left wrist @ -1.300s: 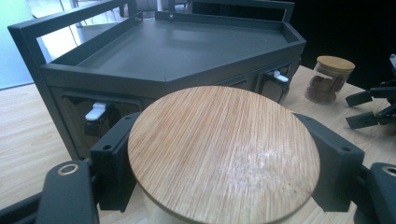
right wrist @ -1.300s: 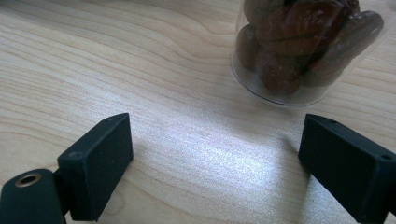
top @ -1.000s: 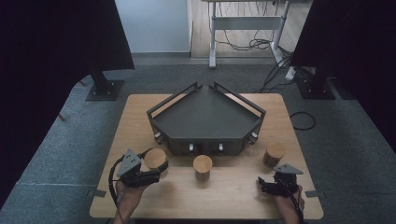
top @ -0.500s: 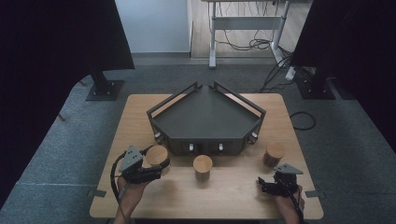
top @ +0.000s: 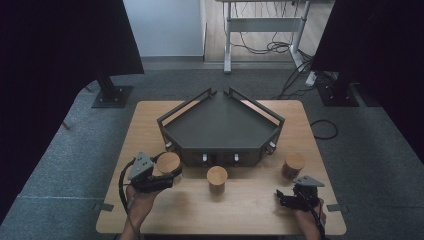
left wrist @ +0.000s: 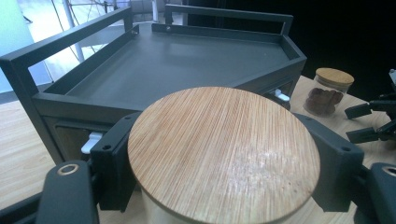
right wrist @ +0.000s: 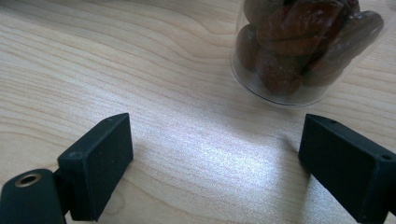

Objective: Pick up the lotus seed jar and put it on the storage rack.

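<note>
My left gripper (top: 167,174) is shut on a jar with a round bamboo lid (top: 168,161), at the table's front left, close to the dark grey tray (top: 220,125). In the left gripper view the lid (left wrist: 224,154) sits between the two black pads (left wrist: 114,168), which press on the jar's sides. A second lidded jar (top: 217,177) stands in front of the tray's middle and a third (top: 293,165) at the right. My right gripper (top: 281,198) rests low at the front right, open. Between its jaws (right wrist: 233,163) lies bare wood, and a clear jar of brown dried fruit (right wrist: 299,46) stands just beyond.
The five-sided tray (left wrist: 177,65) has raised rails along its back and side edges and a bare floor. A cable trails from each gripper. Black stands and loose cables lie on the grey floor beyond the table (top: 250,210).
My left gripper has edged a little toward the tray with the jar in it. The right gripper has stayed where it was.
</note>
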Available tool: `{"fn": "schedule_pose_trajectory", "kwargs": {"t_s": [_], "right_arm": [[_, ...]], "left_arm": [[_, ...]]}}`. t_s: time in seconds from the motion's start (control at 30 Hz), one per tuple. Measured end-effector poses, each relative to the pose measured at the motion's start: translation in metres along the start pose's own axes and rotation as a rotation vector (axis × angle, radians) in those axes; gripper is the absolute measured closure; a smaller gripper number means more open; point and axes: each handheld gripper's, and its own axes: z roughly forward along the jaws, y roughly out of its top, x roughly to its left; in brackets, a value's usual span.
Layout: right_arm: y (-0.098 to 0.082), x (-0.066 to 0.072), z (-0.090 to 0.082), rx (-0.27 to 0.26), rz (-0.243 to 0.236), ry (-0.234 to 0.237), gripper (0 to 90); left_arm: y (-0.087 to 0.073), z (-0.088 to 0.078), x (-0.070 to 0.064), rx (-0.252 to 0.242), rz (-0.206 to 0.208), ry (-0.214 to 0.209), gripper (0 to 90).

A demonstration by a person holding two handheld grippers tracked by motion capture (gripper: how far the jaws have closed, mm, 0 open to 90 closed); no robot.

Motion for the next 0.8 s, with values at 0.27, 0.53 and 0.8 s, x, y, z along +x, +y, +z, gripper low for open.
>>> {"fn": "schedule_pose_trajectory", "kwargs": {"t_s": [0.27, 0.53, 0.8], "right_arm": [[0.000, 0.000, 0.000, 0.000, 0.000, 0.000, 9.6], [0.000, 0.000, 0.000, 0.000, 0.000, 0.000, 9.6], [0.000, 0.000, 0.000, 0.000, 0.000, 0.000, 9.6]], "left_arm": [[0.006, 0.002, 0.000, -0.007, 0.010, 0.001, 23.7], [0.012, 0.006, 0.001, -0.008, 0.014, 0.000, 23.7], [0.016, 0.010, 0.003, -0.005, 0.012, -0.001, 23.7]]}}
